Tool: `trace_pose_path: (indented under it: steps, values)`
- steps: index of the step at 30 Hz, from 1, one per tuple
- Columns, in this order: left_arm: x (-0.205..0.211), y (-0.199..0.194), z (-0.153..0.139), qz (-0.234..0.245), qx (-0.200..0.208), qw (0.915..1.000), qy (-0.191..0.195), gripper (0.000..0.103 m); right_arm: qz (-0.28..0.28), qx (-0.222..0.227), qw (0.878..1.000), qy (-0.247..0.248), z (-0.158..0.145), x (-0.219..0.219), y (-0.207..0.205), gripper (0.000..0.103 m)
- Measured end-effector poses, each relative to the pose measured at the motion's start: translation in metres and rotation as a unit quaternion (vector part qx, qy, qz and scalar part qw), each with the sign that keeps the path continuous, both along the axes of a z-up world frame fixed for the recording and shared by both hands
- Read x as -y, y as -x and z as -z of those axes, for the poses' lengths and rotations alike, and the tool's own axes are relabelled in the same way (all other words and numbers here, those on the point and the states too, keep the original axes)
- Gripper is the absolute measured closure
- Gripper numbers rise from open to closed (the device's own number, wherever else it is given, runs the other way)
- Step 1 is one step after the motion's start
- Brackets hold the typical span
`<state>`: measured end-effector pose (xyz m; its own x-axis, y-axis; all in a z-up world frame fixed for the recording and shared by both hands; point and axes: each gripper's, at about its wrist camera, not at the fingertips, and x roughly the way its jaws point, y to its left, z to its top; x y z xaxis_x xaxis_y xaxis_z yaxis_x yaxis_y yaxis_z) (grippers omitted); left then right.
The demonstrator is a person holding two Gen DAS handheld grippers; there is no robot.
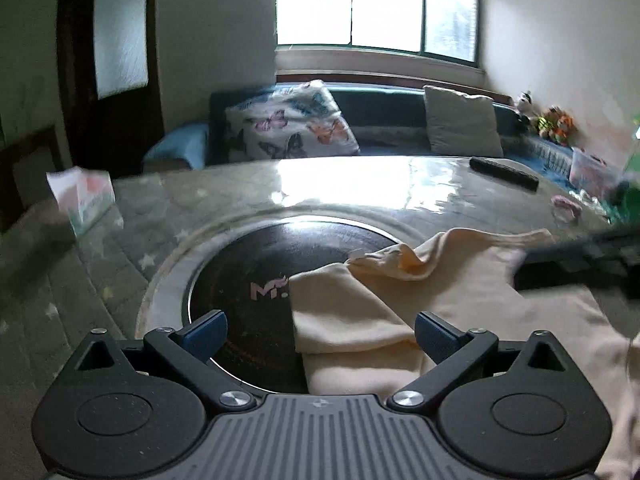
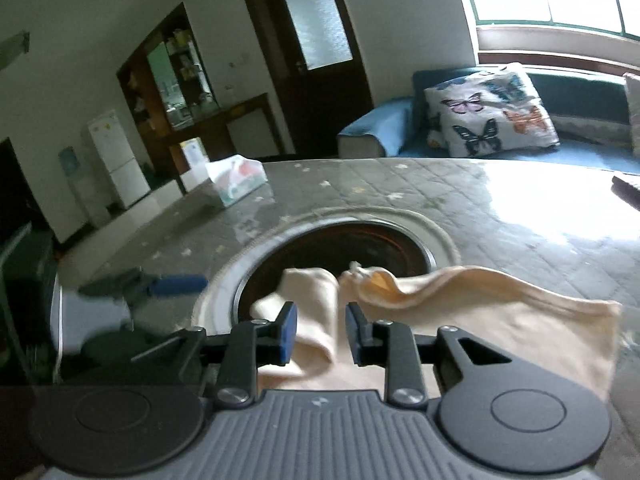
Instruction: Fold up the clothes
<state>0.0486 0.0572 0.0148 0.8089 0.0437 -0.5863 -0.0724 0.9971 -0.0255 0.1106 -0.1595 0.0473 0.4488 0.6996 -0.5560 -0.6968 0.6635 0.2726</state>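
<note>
A cream garment (image 1: pixel 460 296) lies rumpled on the table, its left part folded over the dark round hotplate (image 1: pixel 240 264). My left gripper (image 1: pixel 320 336) hovers over the garment's near left fold, jaws wide open and holding nothing. In the right wrist view the garment (image 2: pixel 500 320) spreads to the right. My right gripper (image 2: pixel 322 332) stands just above a rolled fold of it. Its blue pads (image 2: pixel 289 332) are narrowly apart with the fold between them, and the pads do not press on it. One blurred blue finger (image 2: pixel 176 284) of the left gripper shows at the left.
The table (image 1: pixel 160 216) has a grey quilted cover under a glossy sheet. On it are a tissue box (image 1: pixel 86 200), a black remote (image 1: pixel 504 172), a pink item (image 1: pixel 566 206) and a plastic tub (image 1: pixel 588 172). A sofa with a butterfly pillow (image 1: pixel 292 128) stands behind.
</note>
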Motion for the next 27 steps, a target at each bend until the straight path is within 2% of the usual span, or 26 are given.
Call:
trace_pose_path:
  steps: [3,7,8,10,11,13,16,22,27]
  values:
    - [-0.008,-0.009,0.004,-0.012,-0.019,0.9995,0.023,0.015,0.01,-0.003,1.0,0.003,0.005,0.013,0.008,0.077]
    - [-0.017,-0.019,0.012,-0.018,-0.046,0.9967,0.065,0.043,0.027,-0.015,1.0,0.001,0.013,0.027,0.014,0.076]
    - [-0.018,-0.02,0.014,-0.02,-0.05,0.996,0.072,0.046,0.03,-0.019,0.999,0.0,0.015,0.029,0.015,0.076]
    - [-0.021,-0.023,0.016,-0.02,-0.056,0.9945,0.086,0.065,0.036,-0.027,0.999,0.0,0.02,0.035,0.018,0.076]
    - [-0.022,-0.024,0.017,-0.02,-0.058,0.9939,0.091,0.069,0.038,-0.029,0.999,0.001,0.022,0.037,0.02,0.076]
    - [-0.023,-0.023,0.018,-0.017,-0.059,0.9935,0.096,0.083,0.042,-0.027,0.999,0.004,0.024,0.041,0.023,0.076]
    - [-0.026,-0.019,0.015,-0.019,-0.049,0.994,0.096,0.092,0.052,-0.024,0.998,0.007,0.027,0.049,0.028,0.076]
    - [-0.051,0.004,-0.005,-0.063,-0.005,0.9948,0.08,0.094,0.078,-0.024,0.997,0.015,0.029,0.061,0.029,0.076]
    - [-0.08,0.033,-0.023,-0.111,0.026,0.9924,0.045,0.094,0.092,-0.023,0.995,0.029,0.033,0.066,0.026,0.076]
